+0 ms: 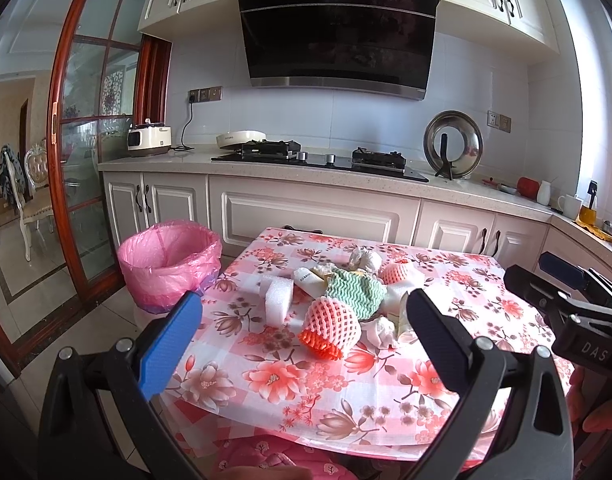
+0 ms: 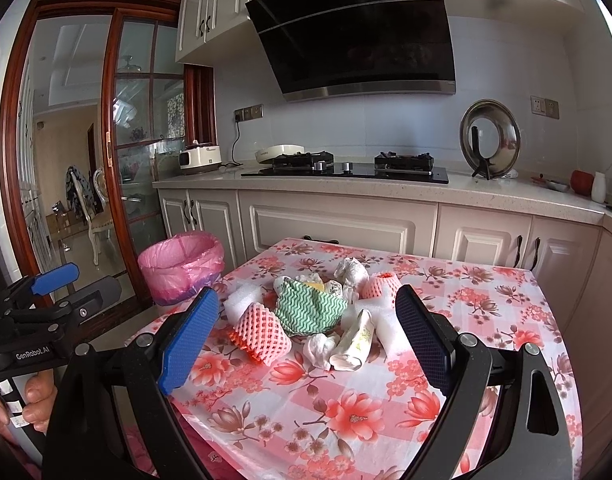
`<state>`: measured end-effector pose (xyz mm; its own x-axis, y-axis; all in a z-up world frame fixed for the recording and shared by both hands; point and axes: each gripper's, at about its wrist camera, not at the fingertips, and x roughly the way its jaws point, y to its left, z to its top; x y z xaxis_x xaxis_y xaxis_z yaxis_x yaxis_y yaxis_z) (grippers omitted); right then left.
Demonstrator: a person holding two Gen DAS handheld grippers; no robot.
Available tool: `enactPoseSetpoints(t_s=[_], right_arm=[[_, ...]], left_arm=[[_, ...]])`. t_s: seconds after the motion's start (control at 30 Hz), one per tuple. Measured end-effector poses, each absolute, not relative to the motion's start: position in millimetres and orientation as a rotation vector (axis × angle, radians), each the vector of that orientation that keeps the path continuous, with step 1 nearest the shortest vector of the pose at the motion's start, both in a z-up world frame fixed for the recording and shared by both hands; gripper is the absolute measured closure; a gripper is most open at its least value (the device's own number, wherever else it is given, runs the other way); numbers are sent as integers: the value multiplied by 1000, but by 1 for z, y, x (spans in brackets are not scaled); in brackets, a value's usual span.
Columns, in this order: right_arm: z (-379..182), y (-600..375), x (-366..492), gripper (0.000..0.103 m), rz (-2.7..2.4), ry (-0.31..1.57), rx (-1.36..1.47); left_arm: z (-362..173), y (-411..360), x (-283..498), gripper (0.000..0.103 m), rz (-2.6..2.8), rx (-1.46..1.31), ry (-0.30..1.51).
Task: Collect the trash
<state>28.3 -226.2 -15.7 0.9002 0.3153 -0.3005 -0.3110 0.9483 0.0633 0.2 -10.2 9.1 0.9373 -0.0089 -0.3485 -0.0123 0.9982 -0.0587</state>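
I have both tools released: the left gripper [image 1: 301,332] and the right gripper [image 2: 306,332] hang with jaws spread wide over the near edge of the floral table [image 2: 346,420], gripping nothing. The trash sits mid-table in one heap: a pink foam net [image 1: 332,326], a green wavy cloth [image 2: 308,306], crumpled tissues [image 2: 318,350] and white foam blocks [image 1: 275,296]. The pink-lined bin [image 1: 169,262] stands on the floor just left of the table.

Open left tongs [image 1: 301,344] above trash pile [image 1: 346,300].
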Motion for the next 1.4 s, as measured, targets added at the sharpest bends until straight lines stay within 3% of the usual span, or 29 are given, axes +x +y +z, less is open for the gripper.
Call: enactPoseSetpoints(t_s=[1.4], right_arm=[[-24,-220,30,18,326,326,17]], left_arm=[[3,-2,2,4,4,-63,363]])
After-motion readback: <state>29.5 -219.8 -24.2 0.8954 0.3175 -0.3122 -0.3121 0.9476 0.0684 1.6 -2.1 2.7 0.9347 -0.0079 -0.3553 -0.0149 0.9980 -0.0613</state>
